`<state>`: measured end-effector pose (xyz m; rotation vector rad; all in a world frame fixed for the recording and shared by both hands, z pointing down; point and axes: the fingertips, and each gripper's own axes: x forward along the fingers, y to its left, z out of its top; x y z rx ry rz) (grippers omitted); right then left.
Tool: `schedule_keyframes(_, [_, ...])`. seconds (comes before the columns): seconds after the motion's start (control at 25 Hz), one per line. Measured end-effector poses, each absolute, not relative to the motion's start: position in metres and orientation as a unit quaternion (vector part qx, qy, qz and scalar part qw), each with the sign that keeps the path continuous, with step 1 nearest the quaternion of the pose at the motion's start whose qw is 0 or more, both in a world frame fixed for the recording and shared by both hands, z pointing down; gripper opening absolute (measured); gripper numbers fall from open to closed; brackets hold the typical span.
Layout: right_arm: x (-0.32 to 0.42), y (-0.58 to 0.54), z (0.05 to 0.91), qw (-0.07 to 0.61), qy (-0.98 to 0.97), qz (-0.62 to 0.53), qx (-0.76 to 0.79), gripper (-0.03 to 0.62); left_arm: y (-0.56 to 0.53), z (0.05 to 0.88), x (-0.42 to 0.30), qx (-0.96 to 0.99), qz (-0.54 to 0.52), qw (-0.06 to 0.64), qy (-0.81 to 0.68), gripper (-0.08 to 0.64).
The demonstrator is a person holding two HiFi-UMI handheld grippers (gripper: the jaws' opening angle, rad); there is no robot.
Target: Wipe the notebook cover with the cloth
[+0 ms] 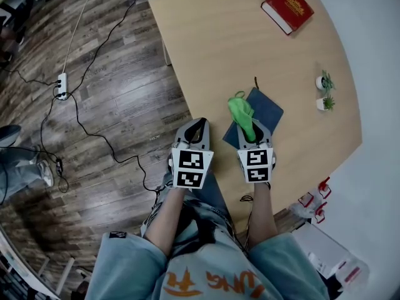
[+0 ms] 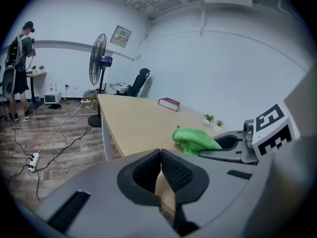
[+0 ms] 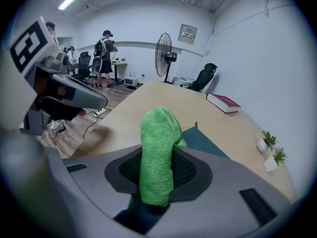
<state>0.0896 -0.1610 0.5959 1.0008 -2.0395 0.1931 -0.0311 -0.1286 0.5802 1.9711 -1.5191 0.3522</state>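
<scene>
A dark blue notebook (image 1: 262, 112) lies near the table's front edge; it also shows in the right gripper view (image 3: 205, 142). My right gripper (image 1: 250, 132) is shut on a green cloth (image 1: 242, 114), which bunches out past the jaws over the notebook's near left part. In the right gripper view the cloth (image 3: 157, 152) fills the gap between the jaws. My left gripper (image 1: 197, 130) hangs at the table's edge, left of the notebook, shut with nothing in it (image 2: 161, 170). The left gripper view shows the cloth (image 2: 194, 140) too.
A red book (image 1: 287, 9) lies at the far end of the wooden table (image 1: 219, 49). Two small potted plants (image 1: 325, 92) stand at the right edge. Cables and a power strip (image 1: 61, 85) lie on the floor to the left. People stand far back (image 3: 105, 58).
</scene>
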Motion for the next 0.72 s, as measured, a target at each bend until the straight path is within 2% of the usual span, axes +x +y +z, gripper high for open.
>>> schedule_keyframes(0.72, [0.072, -0.092, 0.595, 0.412, -0.821, 0.109, 0.380, 0.107, -0.097, 0.556, -0.037, 0.753, 0.122, 0.293, -0.577, 0.021])
